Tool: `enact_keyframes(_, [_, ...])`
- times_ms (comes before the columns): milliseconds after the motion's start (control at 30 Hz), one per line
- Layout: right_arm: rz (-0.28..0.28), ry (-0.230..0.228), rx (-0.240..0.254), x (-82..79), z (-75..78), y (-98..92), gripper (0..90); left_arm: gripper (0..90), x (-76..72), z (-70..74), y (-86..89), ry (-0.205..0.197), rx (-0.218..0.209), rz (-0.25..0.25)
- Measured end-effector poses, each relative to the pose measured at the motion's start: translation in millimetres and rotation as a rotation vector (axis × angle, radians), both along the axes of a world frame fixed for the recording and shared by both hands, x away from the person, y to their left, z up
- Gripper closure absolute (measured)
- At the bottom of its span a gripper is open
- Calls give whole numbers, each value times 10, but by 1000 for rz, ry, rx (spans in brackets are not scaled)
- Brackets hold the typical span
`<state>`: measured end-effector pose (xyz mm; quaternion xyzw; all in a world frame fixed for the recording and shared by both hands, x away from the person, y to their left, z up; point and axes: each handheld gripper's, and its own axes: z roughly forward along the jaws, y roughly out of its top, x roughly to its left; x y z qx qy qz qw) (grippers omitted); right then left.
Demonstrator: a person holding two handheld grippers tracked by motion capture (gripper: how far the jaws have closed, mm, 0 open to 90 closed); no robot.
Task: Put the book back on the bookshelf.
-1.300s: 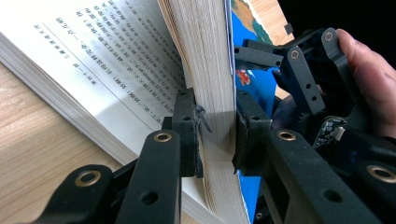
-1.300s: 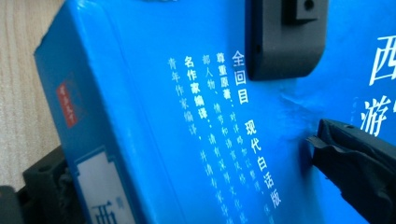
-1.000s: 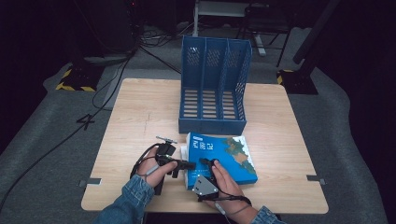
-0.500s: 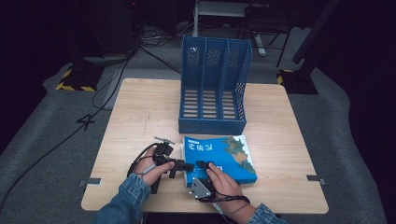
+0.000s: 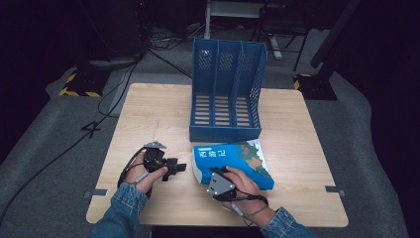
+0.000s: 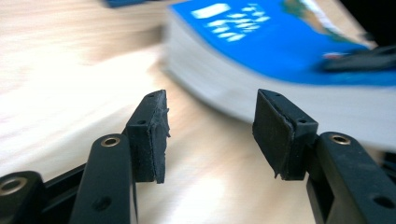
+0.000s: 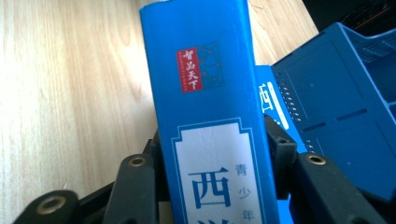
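A thick blue book (image 5: 233, 158) lies on the wooden table (image 5: 158, 114) in front of a blue file holder (image 5: 225, 94). My right gripper (image 5: 212, 173) comes in from the near side at the book's near left corner. Its jaws have just been closing and now press on both sides of the book's spine (image 7: 205, 93), so the right gripper (image 7: 215, 172) is shut on it. My left gripper (image 5: 181, 167) hovers just left of the book. Its jaws have just been opening, and the left gripper (image 6: 210, 135) holds nothing, with the book's page edge (image 6: 280, 93) ahead of it.
The file holder (image 7: 341, 107) has three upright slots, open toward the near side, and stands close behind the book. Bare table (image 7: 70, 93) stretches to the left of the book and around the holder. Cables run over the dark floor beyond the table.
The left gripper has drawn back to the left, away from the book, and its jaws have spread. The right gripper's jaws have closed on the book's spine.
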<state>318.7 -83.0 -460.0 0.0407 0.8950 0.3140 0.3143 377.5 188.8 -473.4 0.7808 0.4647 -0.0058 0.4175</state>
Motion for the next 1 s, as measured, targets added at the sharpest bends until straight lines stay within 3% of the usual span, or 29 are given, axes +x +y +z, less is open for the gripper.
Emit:
enact_keyframes(100, [-3,28,22,60,91,-37,589,429,35,-73,74,-70,115,39])
enact_keyframes(133, [-3,28,22,60,91,-37,589,427,35,-73,74,-70,115,39])
enact_keyframes(167, [-5,36,29,77,123,-50,591,427,54,-95,115,-119,183,54])
enact_keyframes(200, [-8,47,41,106,176,-72,595,410,66,-112,133,-140,211,71])
enact_keyframes(233, [-8,54,48,127,216,-91,598,401,79,-125,152,-151,231,75])
enact_keyframes(367, [-33,79,80,187,360,-150,605,384,117,-199,183,-122,286,77])
enact_keyframes(400, [-41,84,93,202,414,-168,607,382,125,-220,185,-145,293,78])
enact_keyframes(633, [-69,125,153,277,652,-251,612,341,156,-250,216,-175,298,79])
enact_keyframes(733, [-89,154,208,332,788,-322,614,314,174,-299,224,-224,298,80])
enact_keyframes(1000, [-117,190,313,408,1035,-481,615,305,184,-303,209,-228,305,87])
